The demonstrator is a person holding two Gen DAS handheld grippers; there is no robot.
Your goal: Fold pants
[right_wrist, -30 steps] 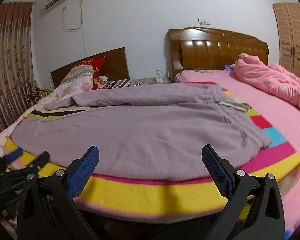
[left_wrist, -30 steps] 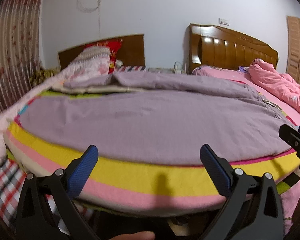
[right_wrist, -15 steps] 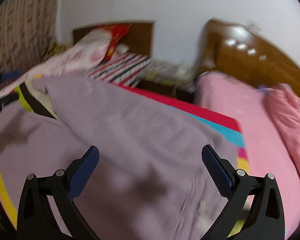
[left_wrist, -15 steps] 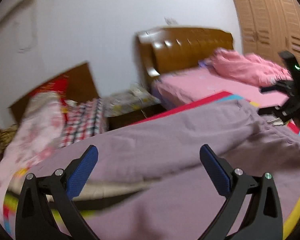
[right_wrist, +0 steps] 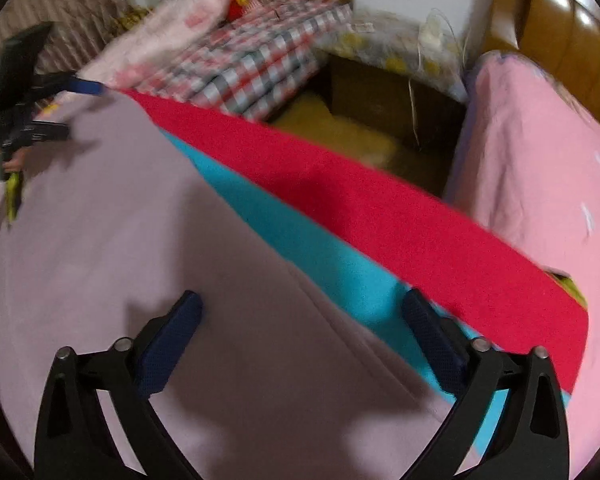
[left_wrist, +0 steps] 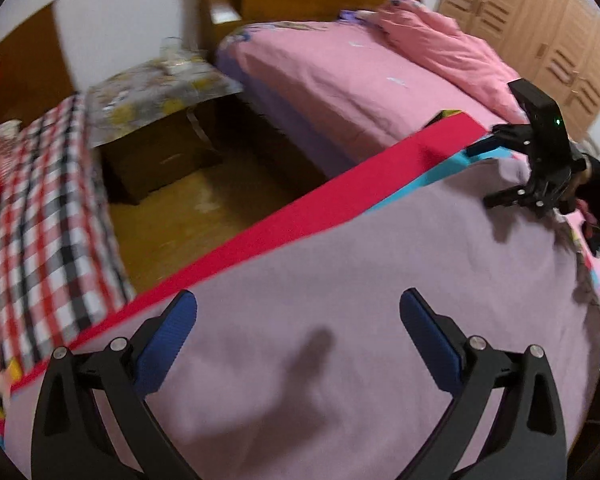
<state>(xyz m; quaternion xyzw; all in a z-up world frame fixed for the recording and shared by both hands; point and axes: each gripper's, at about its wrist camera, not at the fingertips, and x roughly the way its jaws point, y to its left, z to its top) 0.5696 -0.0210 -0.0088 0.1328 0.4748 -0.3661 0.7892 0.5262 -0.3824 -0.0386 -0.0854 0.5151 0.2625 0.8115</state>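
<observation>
Lavender pants (left_wrist: 380, 280) lie spread flat over a striped blanket on the bed. My left gripper (left_wrist: 296, 308) hangs open over the cloth, just short of the pants' far edge, with nothing between its blue pads. In the right wrist view the pants (right_wrist: 140, 240) fill the left and bottom. My right gripper (right_wrist: 302, 302) points down over their far edge; its jaws are closing, with the edge below the gap and not pinched. Each gripper shows in the other's view: the right gripper (left_wrist: 484, 176) at the right, the left gripper (right_wrist: 76, 111) at the upper left.
The blanket's red stripe (left_wrist: 340, 196) and cyan stripe (right_wrist: 320, 248) run along the pants' far edge. Beyond is a floor gap with a nightstand (left_wrist: 160, 80), a second bed in pink (left_wrist: 340, 72), a plaid sheet (left_wrist: 52, 200) and a wooden wardrobe (left_wrist: 540, 20).
Both grippers swept from the bed's near edge across the pants to the far edge and tilted downward. The right jaws have narrowed a little.
</observation>
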